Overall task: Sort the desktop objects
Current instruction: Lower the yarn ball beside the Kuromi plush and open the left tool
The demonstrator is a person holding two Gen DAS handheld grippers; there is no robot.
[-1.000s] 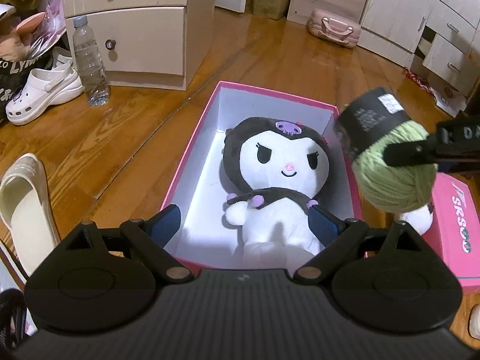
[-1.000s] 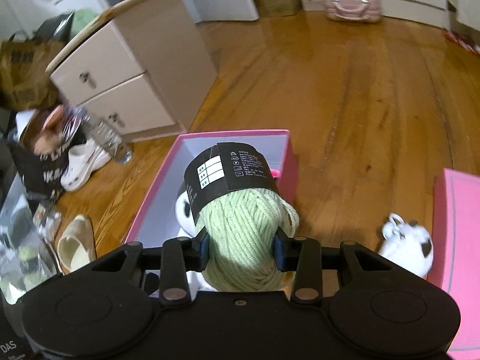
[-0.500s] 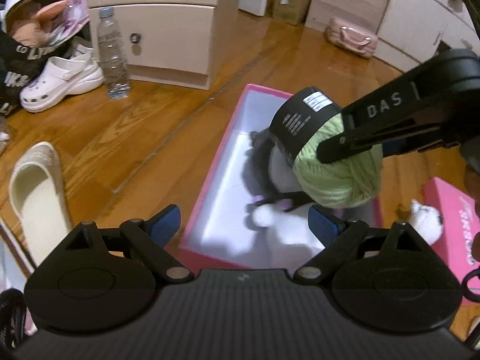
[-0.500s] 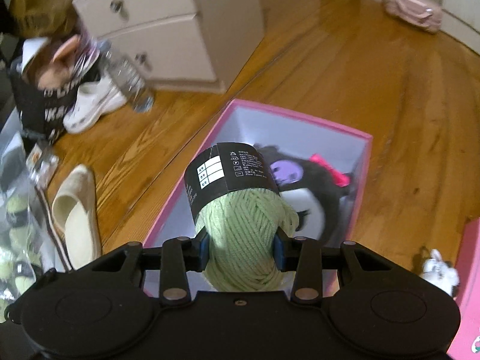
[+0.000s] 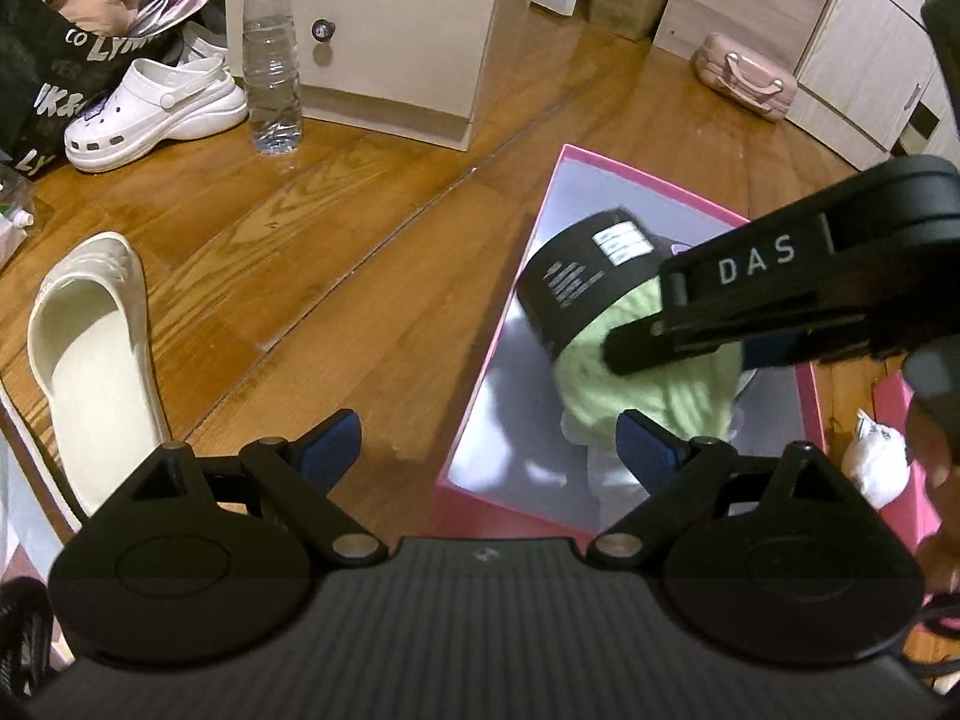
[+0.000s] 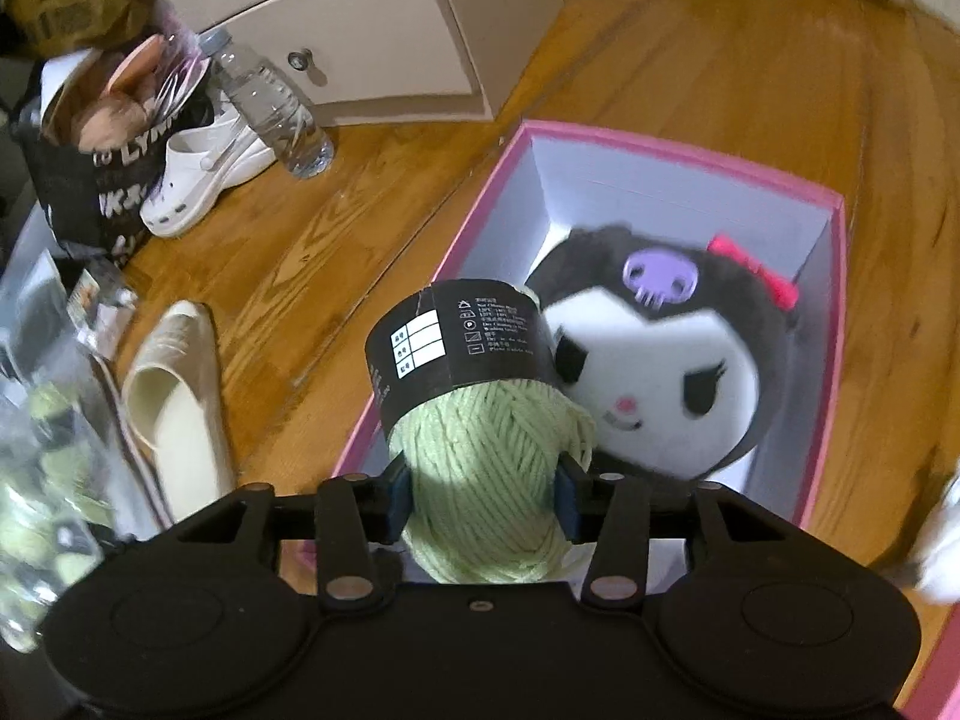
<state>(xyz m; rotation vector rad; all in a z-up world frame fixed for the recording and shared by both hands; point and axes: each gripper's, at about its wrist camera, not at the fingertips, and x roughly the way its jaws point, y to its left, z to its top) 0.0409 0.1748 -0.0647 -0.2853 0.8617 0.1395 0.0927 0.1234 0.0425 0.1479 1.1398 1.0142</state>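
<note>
Right tool [image 6: 483, 489] clamped on yarn ball [image 6: 480, 480] hiding plush toy's [image 6: 660, 372] body, left tool [image 5: 489, 450] apart, empty

This is a lived-in home, likely a bedroom: a wooden plank floor [image 5: 372, 228], a cream chest of drawers [image 5: 384, 30], a white clog [image 5: 156, 114] and a beige slipper [image 5: 90, 360] left about, and a pink handbag [image 5: 744, 75] by the white cupboards [image 5: 864, 60].
</note>
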